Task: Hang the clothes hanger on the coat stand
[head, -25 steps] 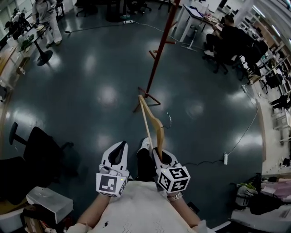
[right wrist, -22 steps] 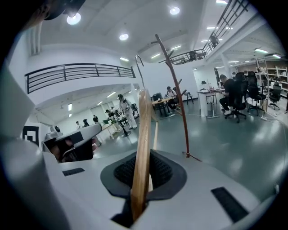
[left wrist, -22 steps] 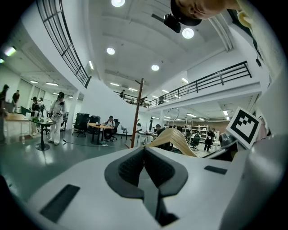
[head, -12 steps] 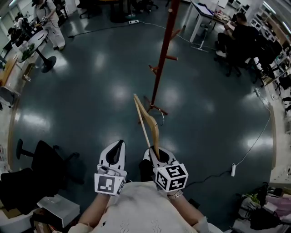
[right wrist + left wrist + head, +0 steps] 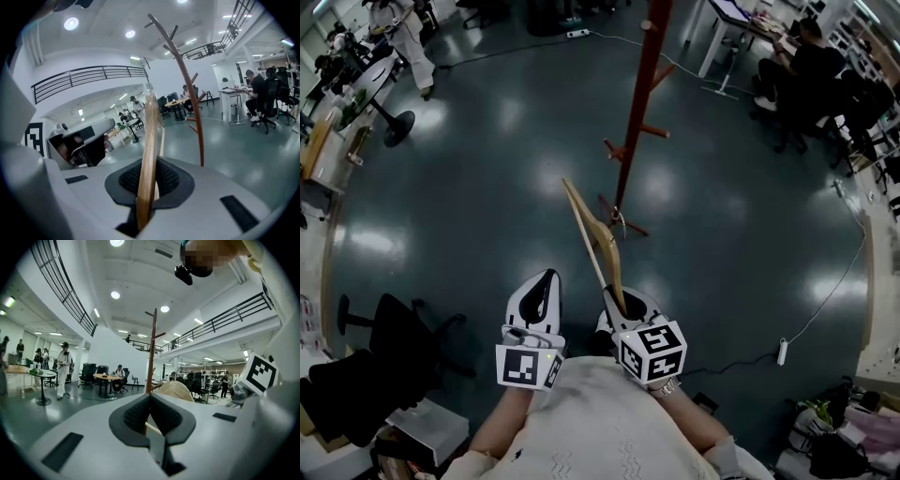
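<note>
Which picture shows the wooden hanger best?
The head view: the whole hanger sticks out from the right gripper. The right gripper view shows it edge-on in the jaws; the left gripper view only a rounded end.

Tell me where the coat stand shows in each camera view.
Head view: coat stand, top centre, running down to mid-frame.
Left gripper view: coat stand, centre, upright.
Right gripper view: coat stand, right of centre, curving upward.
Shared landmark: the wooden hanger, beside it in all three.
</note>
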### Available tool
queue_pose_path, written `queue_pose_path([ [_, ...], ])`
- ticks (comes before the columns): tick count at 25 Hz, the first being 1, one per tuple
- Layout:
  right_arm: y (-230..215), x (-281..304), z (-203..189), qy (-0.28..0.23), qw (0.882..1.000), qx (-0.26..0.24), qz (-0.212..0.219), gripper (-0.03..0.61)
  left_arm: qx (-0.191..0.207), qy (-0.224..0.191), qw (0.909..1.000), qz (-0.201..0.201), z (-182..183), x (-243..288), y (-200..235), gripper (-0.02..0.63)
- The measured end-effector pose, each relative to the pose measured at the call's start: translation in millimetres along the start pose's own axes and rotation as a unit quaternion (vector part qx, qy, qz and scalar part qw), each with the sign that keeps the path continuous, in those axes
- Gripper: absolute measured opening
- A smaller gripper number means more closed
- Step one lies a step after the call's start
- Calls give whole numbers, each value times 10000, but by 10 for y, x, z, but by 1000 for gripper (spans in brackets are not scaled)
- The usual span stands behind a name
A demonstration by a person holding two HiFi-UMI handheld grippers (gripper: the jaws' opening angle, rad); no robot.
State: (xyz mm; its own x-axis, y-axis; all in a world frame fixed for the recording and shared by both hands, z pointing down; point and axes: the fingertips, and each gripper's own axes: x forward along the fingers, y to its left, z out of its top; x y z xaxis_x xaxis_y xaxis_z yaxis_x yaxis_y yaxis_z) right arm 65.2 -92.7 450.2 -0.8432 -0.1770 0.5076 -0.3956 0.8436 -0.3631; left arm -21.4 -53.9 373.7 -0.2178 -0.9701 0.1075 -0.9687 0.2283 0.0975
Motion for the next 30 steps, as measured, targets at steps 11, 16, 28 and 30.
queue_pose_path([
  [11, 58, 967, 443, 12, 9938, 394, -1041, 43, 17, 237, 9921, -1230, 41, 1022, 923, 12],
  [16, 63, 1524, 725, -208, 9804, 1025, -1671, 43, 162, 335, 9777, -2066, 181, 1531, 1419, 12],
  [28, 56, 2558, 974, -240, 9542, 1689, -2456, 43, 143, 386, 9517, -3042, 365, 2158, 2168, 12],
  [30, -113, 2615, 918, -110, 9529, 1652, -2543, 43, 123, 399, 9473, -3177, 376, 2209, 2079, 12],
])
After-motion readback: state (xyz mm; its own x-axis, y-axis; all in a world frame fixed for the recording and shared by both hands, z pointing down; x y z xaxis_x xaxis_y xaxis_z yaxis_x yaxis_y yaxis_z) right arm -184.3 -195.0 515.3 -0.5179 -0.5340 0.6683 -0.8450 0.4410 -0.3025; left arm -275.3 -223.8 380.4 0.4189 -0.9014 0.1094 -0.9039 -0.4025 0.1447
